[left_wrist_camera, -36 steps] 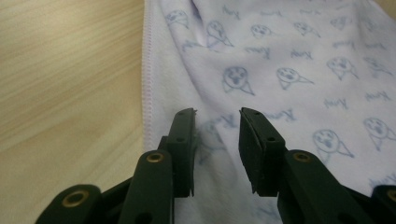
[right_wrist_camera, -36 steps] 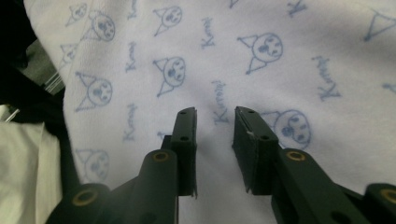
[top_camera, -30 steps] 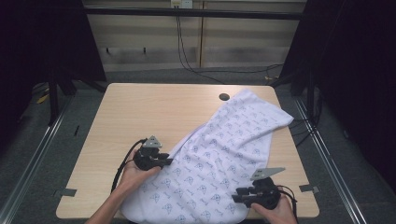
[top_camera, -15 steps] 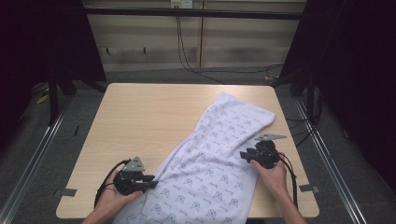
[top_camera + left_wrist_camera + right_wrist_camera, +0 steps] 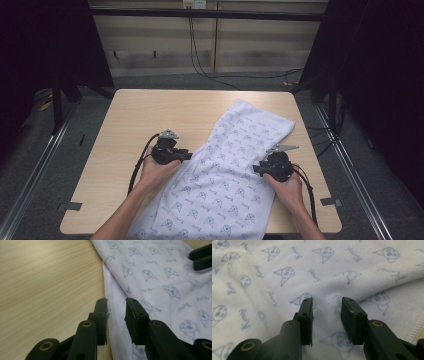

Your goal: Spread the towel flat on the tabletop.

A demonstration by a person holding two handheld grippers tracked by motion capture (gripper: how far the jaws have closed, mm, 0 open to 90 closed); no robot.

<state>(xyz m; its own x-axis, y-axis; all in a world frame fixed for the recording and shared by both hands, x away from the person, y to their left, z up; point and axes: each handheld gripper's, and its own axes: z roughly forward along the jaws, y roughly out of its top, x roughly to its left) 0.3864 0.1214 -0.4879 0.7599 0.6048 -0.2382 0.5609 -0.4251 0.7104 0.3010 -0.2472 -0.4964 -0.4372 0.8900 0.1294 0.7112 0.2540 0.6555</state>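
White printed cloth lies slantwise across the table, its near end over the front edge; your left gripper straddles the hem, jaws parted; your right gripper hovers spread over the middle; pinch the hem squarely before pulling.

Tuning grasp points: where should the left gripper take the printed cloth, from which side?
Take the printed cloth at its stitched left hem, coming from the bare table side. That edge lies flat and exposed, and the left gripper has its fingers open astride it.
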